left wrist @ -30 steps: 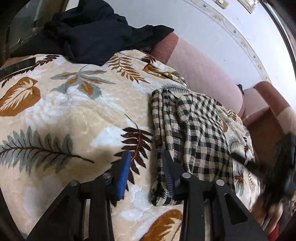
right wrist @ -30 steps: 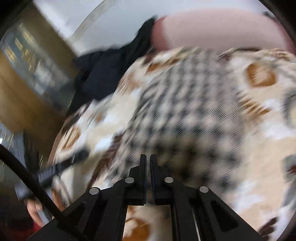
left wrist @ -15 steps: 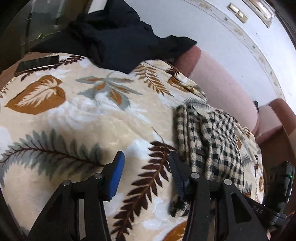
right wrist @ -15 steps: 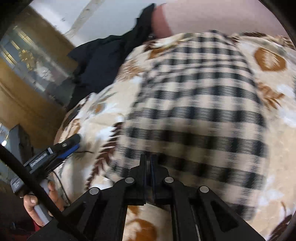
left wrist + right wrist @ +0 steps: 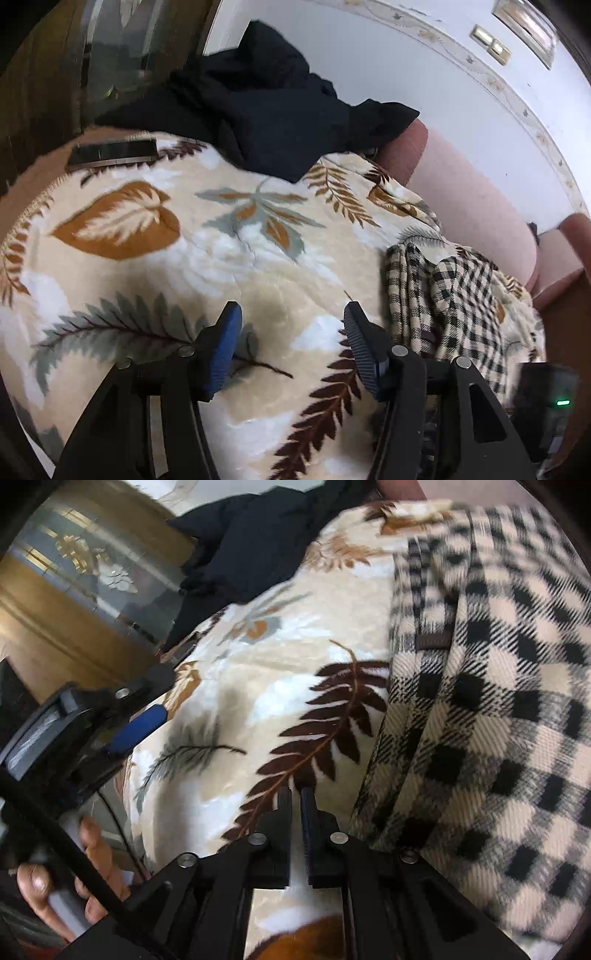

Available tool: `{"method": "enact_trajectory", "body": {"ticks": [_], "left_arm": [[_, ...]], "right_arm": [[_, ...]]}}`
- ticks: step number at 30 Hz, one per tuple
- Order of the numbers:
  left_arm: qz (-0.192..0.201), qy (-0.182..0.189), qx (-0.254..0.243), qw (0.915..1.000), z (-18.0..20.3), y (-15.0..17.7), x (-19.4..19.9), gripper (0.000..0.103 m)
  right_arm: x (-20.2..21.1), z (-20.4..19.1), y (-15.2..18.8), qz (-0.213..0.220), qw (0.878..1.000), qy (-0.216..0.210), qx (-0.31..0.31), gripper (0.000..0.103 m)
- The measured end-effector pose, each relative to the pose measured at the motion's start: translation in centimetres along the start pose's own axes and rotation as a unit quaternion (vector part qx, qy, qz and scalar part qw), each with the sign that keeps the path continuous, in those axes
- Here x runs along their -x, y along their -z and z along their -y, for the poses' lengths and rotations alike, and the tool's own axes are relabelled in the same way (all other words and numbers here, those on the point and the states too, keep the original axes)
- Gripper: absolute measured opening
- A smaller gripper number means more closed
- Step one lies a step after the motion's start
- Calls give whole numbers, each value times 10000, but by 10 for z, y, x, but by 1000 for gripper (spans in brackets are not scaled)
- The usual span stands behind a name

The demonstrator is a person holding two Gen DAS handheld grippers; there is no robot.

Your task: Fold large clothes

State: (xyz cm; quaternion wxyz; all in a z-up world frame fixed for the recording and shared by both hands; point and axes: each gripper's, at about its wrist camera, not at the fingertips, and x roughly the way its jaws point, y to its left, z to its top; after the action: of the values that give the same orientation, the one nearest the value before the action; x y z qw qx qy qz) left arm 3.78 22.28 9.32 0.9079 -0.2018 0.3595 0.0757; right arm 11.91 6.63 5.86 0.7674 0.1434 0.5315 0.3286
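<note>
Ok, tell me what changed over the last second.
The left hand-held gripper, open throughout, swung left off the folded black-and-cream checked garment and now hangs over the leaf-patterned blanket. The right hand-held gripper stayed shut, shifting left to the garment's edge. The garment and the black clothing pile stayed put.

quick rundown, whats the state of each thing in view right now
left gripper: open, empty, above the blanket
right gripper: shut, holding nothing, beside the checked garment
checked garment: folded into a narrow bundle, lying on the blanket
black clothes: unfolded, heaped at the far edge against the sofa back
leaf-print blanket: spread flat over the sofa
phone: lying flat, screen dark
</note>
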Motion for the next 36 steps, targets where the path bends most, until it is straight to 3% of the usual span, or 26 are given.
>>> {"method": "enact_trajectory", "body": {"ticks": [3, 4, 5, 7, 10, 13, 15, 19, 23, 27, 30, 34, 36], "left_arm": [[314, -330, -301, 9985, 10, 2, 9, 66], [468, -468, -399, 9970, 14, 3, 13, 67], [649, -594, -490, 9949, 19, 4, 18, 69], [979, -789, -633, 9900, 26, 6, 28, 77], [1476, -983, -822, 9807, 37, 10, 44, 84], [1583, -730, -886, 9807, 43, 11, 49, 87], [1367, -590, -940, 9844, 46, 11, 40, 87], [827, -706, -784, 9910, 45, 9, 16, 87], [996, -936, -798, 9874, 46, 7, 13, 87], [1313, -1075, -952, 9809, 49, 7, 22, 87], [1471, -1008, -928, 9796, 48, 6, 30, 87], [2006, -1039, -949, 9695, 51, 7, 50, 91], [2118, -843, -974, 9688, 54, 10, 58, 93]], "right_arm": [[43, 8, -2, 585, 9967, 540, 158, 9], [57, 14, -5, 803, 9936, 785, 113, 13], [72, 26, -12, 1092, 9874, 1142, -80, 25], [97, 56, -27, 1501, 9763, 1426, -628, 36], [114, 89, -60, 1701, 9668, 1646, -961, 36], [114, 106, -97, 1697, 9619, 1775, -1205, 36], [102, 116, -130, 1485, 9631, 1901, -1189, 36], [60, 139, -174, 902, 9594, 2375, -1221, 36], [15, 153, -200, 422, 9537, 2731, -1185, 36], [1, 140, -208, 246, 9502, 3002, -801, 40], [28, 119, -202, 715, 9581, 2708, -603, 40], [80, 88, -158, 1114, 9625, 2454, -308, 41], [103, 78, -129, 1205, 9624, 2431, -94, 41]]}}
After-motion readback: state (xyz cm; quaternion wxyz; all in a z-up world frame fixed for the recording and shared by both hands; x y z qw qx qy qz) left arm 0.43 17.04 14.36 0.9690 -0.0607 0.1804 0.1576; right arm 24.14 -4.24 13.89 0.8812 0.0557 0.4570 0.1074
